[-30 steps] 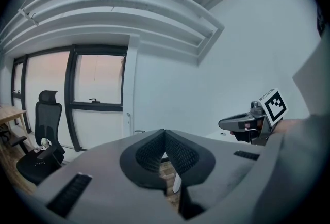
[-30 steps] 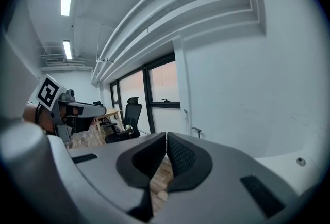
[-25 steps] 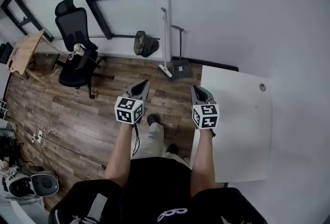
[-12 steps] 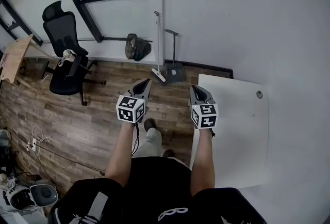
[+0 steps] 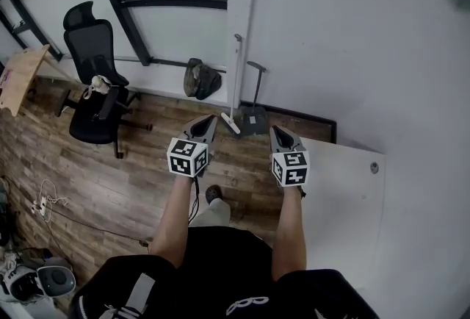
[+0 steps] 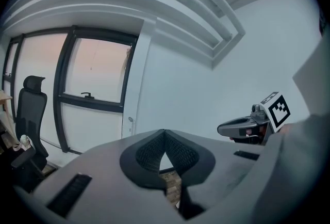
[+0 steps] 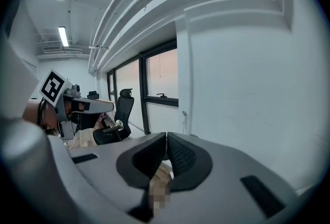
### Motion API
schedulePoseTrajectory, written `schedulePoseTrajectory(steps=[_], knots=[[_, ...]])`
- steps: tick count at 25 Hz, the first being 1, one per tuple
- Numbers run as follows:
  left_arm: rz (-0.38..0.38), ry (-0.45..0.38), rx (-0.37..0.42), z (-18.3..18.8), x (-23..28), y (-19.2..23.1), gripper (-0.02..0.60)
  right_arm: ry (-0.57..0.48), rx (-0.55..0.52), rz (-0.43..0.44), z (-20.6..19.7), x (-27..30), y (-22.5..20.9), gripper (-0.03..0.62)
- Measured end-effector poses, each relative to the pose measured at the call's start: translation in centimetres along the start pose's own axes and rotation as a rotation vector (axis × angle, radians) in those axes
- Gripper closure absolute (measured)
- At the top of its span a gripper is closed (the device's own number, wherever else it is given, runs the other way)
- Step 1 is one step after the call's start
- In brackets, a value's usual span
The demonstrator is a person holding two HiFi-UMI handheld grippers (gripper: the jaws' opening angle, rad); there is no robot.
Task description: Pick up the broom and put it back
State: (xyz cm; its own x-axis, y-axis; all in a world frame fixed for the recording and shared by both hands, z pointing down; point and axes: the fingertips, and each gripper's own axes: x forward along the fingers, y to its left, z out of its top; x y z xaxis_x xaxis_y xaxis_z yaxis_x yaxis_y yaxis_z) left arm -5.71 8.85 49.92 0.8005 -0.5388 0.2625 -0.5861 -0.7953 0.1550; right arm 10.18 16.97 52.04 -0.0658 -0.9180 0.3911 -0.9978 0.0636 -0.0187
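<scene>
Wood floor meets a white wall, where the broom (image 5: 232,122) leans upright beside the dustpan (image 5: 255,121). Left gripper (image 5: 208,120) and right gripper (image 5: 277,129) are both pressed together, empty, short of it; the pick-up seems not yet begun

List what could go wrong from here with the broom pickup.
1. The broom leans on the wall close beside the dustpan; a reach could knock either over.
2. The left tongs and right tongs are both shut, so they could bump the broom unless opened first.
</scene>
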Motion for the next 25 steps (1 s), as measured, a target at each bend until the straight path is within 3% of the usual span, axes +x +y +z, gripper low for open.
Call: schedulePoseTrajectory(steps=[15,25], knots=[[0.038,0.001,-0.035,2.3,4.1,11.2,0.565,0.038,-0.035,0.052,4.3,12.2,2.0,0.568],[0.075,-0.002,-0.064,2.4,4.2,15.7,0.565,0.066,-0.058,0.101,5.1,16.7,4.7,0.568]])
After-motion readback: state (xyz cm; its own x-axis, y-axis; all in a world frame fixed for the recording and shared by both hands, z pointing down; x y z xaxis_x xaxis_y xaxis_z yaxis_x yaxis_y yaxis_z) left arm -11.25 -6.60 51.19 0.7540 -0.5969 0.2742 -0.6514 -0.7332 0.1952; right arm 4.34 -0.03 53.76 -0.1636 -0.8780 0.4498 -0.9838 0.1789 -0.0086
